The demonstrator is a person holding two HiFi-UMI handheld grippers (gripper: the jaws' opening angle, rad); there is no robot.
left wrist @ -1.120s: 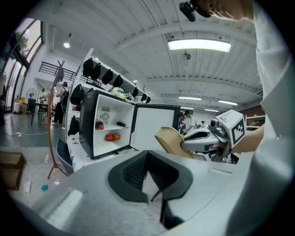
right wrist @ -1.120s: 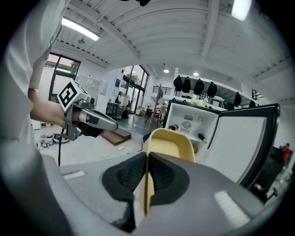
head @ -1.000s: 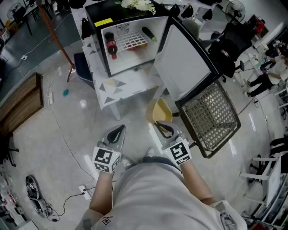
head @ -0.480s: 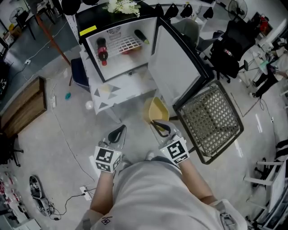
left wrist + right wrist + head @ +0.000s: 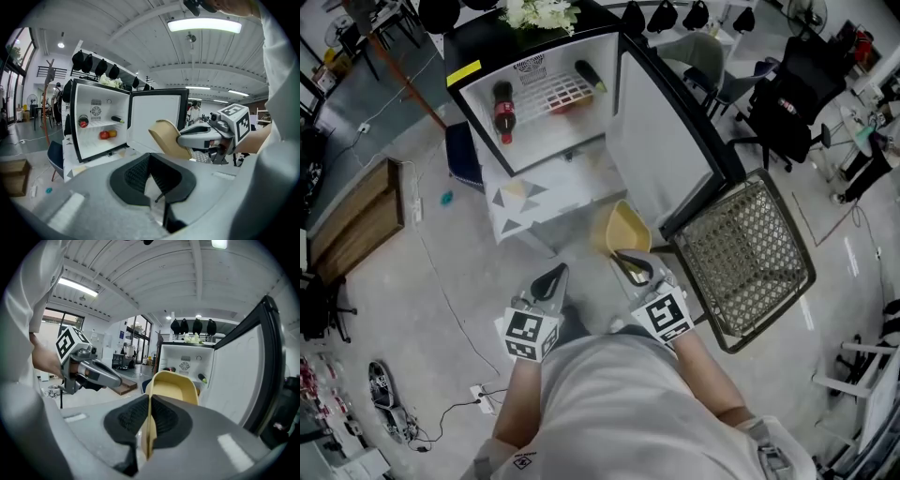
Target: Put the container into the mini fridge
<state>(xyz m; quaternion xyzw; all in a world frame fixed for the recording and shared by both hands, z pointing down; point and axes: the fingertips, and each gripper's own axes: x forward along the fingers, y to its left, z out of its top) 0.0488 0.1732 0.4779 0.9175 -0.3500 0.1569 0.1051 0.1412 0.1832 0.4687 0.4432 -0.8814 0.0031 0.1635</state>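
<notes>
The right tool [image 5: 630, 265] is nipped narrow on the near wall of the yellow container [image 5: 623, 230]. In the right gripper view the wall stands edge-on between the pads, and the container's open bowl reaches out ahead of the tool. So the container is carried in the air over the floor, not yet in the fridge [image 5: 539, 131].

In the head view, the open fridge mouth lies at about 11 o'clock from the container and well apart from it. The fridge stands on a low patterned counter [image 5: 534, 197]. The door [image 5: 661, 141] is swung wide and stands at 12 to 1 o'clock, just beside the container's far rim. The coming move is therefore likely a reach up and to the left, round the door's inner face, not straight ahead.

The container's long axis runs along the tool's own line, so it should go in end first. The lower floor of the fridge looks free; a bottle [image 5: 502, 98] stands at its left.

The left tool [image 5: 551, 279] sits at 9 o'clock of the right one, tips together with nothing between them. It is somewhat nearer the mouth, but idle.
</notes>
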